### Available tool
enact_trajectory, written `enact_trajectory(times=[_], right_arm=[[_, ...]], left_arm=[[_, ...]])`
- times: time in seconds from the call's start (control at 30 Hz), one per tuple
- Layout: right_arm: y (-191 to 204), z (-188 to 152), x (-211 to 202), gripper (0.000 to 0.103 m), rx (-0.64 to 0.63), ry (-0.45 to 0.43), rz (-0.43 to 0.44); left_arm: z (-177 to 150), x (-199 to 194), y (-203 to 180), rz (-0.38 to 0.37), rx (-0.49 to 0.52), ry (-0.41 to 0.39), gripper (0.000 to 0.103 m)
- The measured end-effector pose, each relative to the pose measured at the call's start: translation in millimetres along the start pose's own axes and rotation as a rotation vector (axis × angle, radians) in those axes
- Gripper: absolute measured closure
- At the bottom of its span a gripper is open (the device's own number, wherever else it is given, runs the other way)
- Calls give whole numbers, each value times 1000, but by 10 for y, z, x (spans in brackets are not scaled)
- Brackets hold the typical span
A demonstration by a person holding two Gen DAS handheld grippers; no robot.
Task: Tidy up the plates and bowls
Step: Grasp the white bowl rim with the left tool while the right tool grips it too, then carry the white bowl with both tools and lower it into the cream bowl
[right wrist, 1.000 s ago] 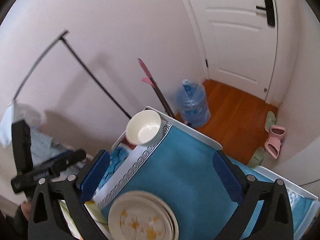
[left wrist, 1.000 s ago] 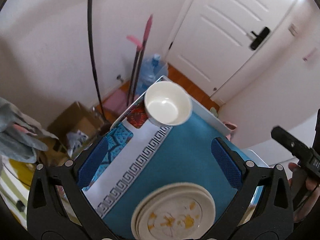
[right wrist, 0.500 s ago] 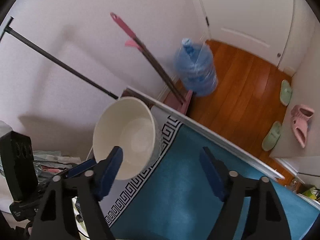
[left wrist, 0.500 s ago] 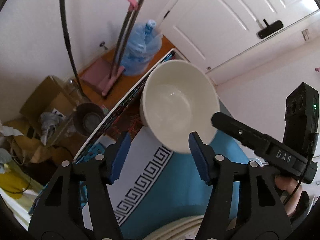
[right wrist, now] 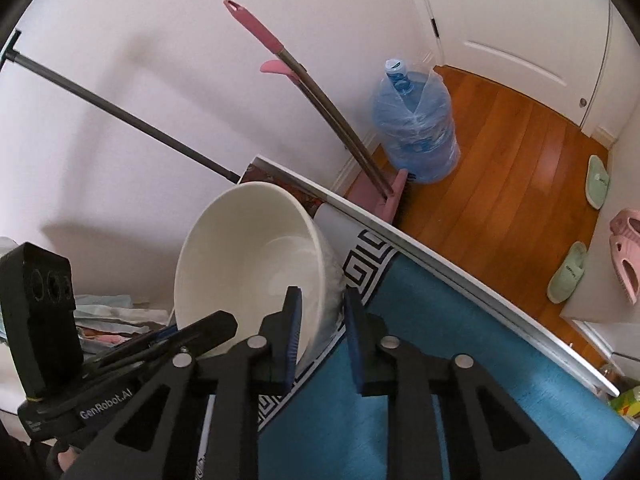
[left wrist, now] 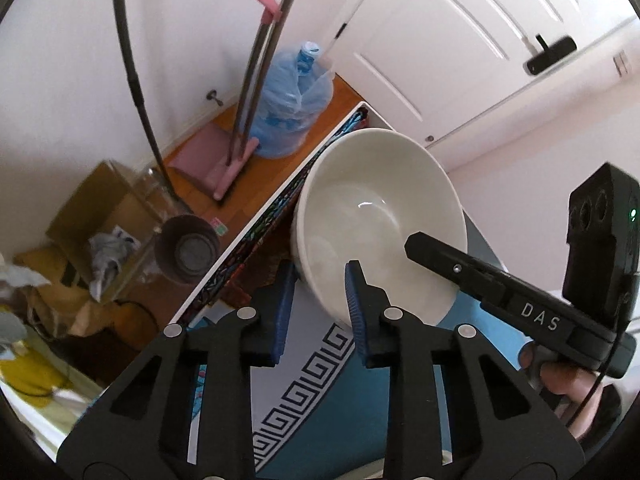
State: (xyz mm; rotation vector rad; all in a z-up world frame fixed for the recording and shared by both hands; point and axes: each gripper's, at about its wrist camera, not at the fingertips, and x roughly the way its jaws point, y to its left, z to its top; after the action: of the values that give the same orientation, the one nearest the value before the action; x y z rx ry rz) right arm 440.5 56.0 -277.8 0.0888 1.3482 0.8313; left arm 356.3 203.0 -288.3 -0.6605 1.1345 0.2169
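Both claws closing on bowl (left wrist: 376, 216) rim — L (left wrist: 316, 312), R (right wrist: 320, 320).

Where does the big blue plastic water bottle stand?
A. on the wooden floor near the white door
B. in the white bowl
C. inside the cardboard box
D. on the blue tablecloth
A: the big blue plastic water bottle stands on the orange wooden floor, near the white door.

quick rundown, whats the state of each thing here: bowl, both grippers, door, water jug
bowl: empty, upright, its wall between both grippers' pads
left gripper: jaws closing on the bowl's near wall, one pad inside, one outside
right gripper: jaws closing on the bowl's wall, one pad each side
door: shut
water jug: upright on the floor, capped, wrapped in clear plastic
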Motion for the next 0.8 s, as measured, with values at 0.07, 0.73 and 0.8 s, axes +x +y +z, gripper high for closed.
enact_trajectory(times=[0.07,0.73,0.8], right_arm=[[18,-16,-3,84,-16,-8,-14],[137,-886,-1669,84,-25,-270,-88],[90,-1118,-1984,84,-23,-310,-101]], left_arm=[[-3,-17,-17,5,16,-9,80],[-856,-1257,-1139,-69,271,-163,80],[-1068,-1402,-1324,-83,300,-176,80]])
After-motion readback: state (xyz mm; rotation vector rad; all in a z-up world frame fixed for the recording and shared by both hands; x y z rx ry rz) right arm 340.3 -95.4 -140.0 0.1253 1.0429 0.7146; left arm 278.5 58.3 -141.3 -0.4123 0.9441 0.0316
